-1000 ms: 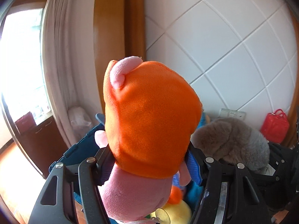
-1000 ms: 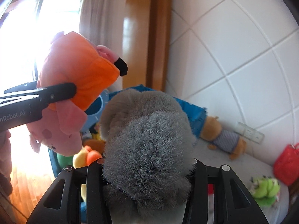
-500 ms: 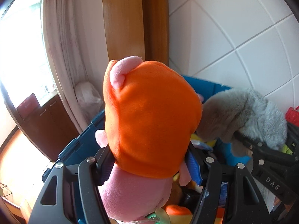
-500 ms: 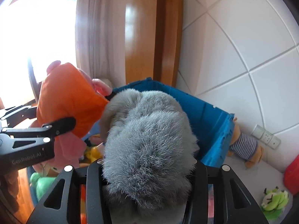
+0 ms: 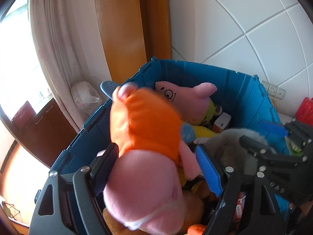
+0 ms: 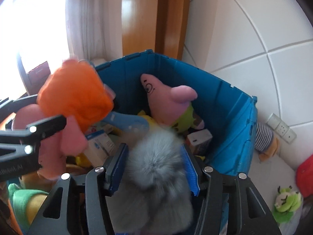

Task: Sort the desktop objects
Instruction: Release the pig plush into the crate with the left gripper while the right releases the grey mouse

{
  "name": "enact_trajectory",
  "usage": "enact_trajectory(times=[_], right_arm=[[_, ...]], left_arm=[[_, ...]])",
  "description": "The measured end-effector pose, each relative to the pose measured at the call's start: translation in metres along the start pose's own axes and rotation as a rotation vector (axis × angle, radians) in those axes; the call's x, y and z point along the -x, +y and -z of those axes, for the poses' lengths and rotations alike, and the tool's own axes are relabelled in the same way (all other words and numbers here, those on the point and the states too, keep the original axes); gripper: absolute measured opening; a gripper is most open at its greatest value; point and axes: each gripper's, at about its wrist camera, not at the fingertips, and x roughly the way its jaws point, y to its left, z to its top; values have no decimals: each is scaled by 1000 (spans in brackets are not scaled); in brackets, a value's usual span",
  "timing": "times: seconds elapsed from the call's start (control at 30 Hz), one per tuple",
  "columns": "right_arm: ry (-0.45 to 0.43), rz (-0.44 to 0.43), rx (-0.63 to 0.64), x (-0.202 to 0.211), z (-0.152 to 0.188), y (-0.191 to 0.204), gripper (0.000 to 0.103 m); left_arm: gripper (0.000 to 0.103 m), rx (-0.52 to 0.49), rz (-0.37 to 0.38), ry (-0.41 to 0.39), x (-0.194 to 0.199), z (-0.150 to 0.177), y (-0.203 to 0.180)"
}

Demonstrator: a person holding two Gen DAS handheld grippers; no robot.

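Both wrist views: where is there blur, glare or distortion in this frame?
Left wrist view: the orange-and-pink plush is motion-blurred, the blue bin sharp, and fisheye bends the wall tile lines. Right wrist view: the window at upper left is blown out to white, the orange plush is smeared again, and the grey plush looks fairly crisp.

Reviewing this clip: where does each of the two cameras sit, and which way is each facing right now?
Left wrist: on the left gripper, looking down into the blue plastic crate; its fingers flank the pink plush in orange; the right gripper intrudes at right.
Right wrist: on the right gripper, facing the same crate; its fingers flank the grey furry plush; the left gripper shows at left.
Shared: crate, pink starfish plush, both held toys.
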Motion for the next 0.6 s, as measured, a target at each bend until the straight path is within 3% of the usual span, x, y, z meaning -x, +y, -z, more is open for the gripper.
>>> enact_trajectory(times=[0.07, 0.27, 0.6], right_arm=[[-3, 8, -6, -1, -2, -3, 76], [-27, 29, -21, 0, -10, -6, 103], [-80, 77, -77, 37, 10, -16, 103]], left_arm=[[84, -3, -7, -2, -1, 1, 2], [92, 19, 4, -12, 6, 8, 7], [95, 27, 36, -101, 56, 28, 6]])
